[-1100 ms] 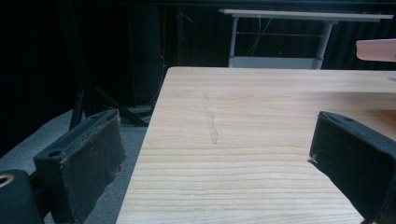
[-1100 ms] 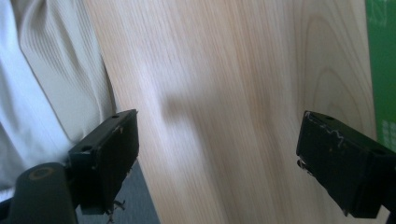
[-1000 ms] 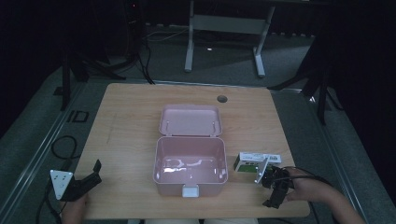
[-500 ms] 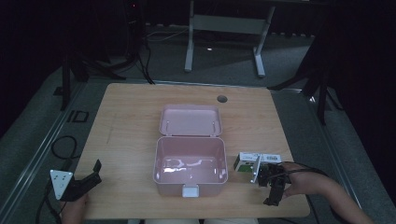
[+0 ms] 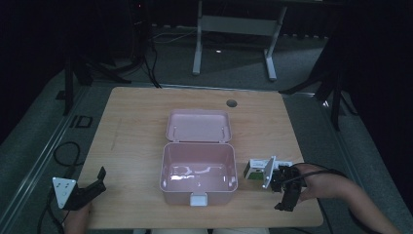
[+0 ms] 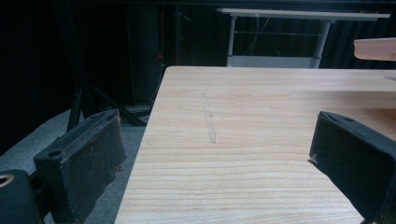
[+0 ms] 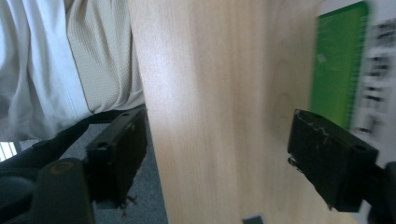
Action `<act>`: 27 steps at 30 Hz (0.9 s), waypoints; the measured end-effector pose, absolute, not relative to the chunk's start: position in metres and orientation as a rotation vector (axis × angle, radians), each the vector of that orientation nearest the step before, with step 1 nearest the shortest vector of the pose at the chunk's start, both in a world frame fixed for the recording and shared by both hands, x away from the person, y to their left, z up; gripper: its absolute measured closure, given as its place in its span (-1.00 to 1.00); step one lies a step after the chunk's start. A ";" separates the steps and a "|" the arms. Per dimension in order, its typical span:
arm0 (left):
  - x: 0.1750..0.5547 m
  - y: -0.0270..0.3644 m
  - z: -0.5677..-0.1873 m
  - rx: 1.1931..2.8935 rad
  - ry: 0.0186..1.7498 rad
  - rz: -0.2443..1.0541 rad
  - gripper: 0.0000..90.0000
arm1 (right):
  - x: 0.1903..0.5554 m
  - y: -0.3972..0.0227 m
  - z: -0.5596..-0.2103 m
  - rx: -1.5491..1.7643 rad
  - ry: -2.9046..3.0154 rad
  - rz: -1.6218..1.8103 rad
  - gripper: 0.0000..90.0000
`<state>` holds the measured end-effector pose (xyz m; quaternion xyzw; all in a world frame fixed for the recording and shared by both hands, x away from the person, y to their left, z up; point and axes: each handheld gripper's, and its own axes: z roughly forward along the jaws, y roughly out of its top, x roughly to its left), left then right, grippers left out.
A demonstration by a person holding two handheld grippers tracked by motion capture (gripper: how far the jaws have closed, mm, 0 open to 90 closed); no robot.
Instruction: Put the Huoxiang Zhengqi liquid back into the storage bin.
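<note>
An open pink box (image 5: 198,176) stands mid-table with its lid (image 5: 198,126) folded back behind it. A small white and green carton (image 5: 253,169) lies just right of the box; its green panel (image 7: 337,65) is blurred in the right gripper view. My right gripper (image 5: 286,192) hangs beside the carton near the table's front right. Its jaws point down and have just been closing. In its own view the right gripper (image 7: 219,140) is still open, with bare wood between the pads. My left gripper (image 5: 86,192) (image 6: 219,154) stands open and empty at the front left corner.
The wooden table (image 5: 136,122) has a round cable hole (image 5: 232,103) at the back. A person's pale shirt (image 7: 70,51) is past the table's front edge. Dark floor with cables and a grey desk frame (image 5: 234,24) lies beyond the table.
My right gripper has lifted a little beside the carton. The left gripper, the box and the carton have stayed where they were.
</note>
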<state>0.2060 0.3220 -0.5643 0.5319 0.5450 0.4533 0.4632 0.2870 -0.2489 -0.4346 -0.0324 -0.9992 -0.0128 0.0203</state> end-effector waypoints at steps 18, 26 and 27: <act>0.207 0.322 -0.564 1.314 1.338 1.109 -0.93 | 0.325 -0.257 -0.397 -0.154 -3.171 -0.063 -0.43; 0.207 0.322 -0.564 1.315 1.339 1.106 -0.92 | 0.350 -0.256 -0.411 -0.191 -3.177 -0.003 -0.31; 0.207 0.322 -0.564 1.316 1.338 1.106 -0.93 | 0.353 -0.256 -0.413 -0.187 -3.179 0.002 -0.27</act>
